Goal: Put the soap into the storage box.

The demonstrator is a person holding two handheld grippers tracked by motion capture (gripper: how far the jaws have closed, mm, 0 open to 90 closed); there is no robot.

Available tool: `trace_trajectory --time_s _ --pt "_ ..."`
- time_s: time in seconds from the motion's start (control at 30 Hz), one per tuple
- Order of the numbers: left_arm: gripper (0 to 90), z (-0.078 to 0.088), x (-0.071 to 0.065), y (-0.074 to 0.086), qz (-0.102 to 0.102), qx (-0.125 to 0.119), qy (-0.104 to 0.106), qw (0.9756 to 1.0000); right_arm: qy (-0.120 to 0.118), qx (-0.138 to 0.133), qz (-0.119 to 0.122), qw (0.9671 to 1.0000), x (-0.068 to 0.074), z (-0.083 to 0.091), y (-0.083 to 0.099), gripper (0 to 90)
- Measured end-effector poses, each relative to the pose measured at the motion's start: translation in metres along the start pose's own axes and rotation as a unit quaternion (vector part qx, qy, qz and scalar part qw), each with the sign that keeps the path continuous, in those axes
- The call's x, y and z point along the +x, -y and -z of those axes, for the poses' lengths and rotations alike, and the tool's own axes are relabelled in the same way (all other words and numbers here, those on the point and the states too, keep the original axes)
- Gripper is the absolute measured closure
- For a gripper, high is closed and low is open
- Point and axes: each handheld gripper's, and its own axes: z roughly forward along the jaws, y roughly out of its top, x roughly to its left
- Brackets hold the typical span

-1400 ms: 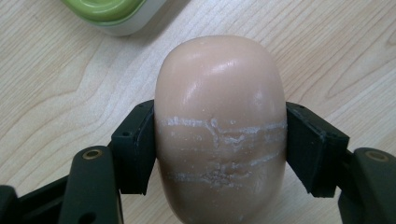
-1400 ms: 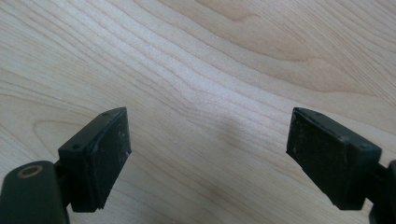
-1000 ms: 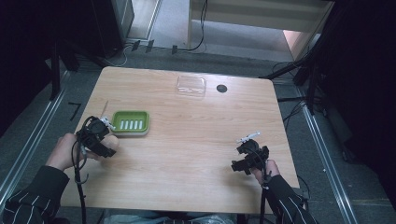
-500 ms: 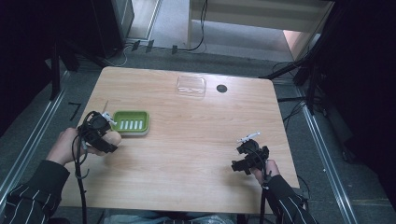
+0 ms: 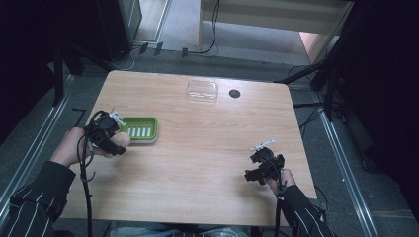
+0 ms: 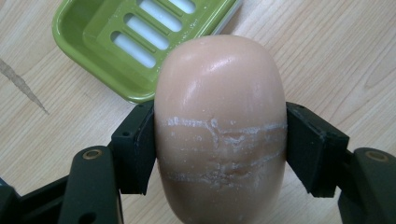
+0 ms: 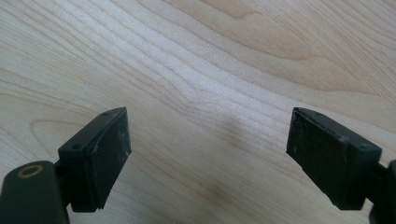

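Pale wooden table (image 5: 197, 148), dark surroundings

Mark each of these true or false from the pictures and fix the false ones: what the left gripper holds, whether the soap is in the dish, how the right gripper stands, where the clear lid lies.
1. The left gripper is shut on a bar of soap. True.
2. The soap lies inside the green soap dish. False: it is held between the jaws, beside the dish.
3. The right gripper is shut on a cloth. False: its jaws stand open over bare table.
4. A clear plastic lid lies near the table's far edge, beside a dark round hole. True.
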Motion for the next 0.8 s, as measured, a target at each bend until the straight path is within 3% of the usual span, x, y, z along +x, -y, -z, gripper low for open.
trace_trajectory --time_s 0.33,0.43,0.8 --pt "33.1 0.002 0.005 -0.008 -0.015 -0.005 0.002 0.9999 0.0 0.001 0.0 1.0 -0.001 0.0 0.0 14.3" --pt "33.1 0.005 0.007 -0.01 -0.026 -0.014 -0.006 0.9996 0.002 0.001 0.001 1.0 0.0 0.0 0.0 14.3" --pt "33.1 0.01 0.015 -0.016 -0.034 -0.024 0.0 0.9991 0.003 0.002 -0.001 1.0 0.0 -0.001 0.0 14.3"
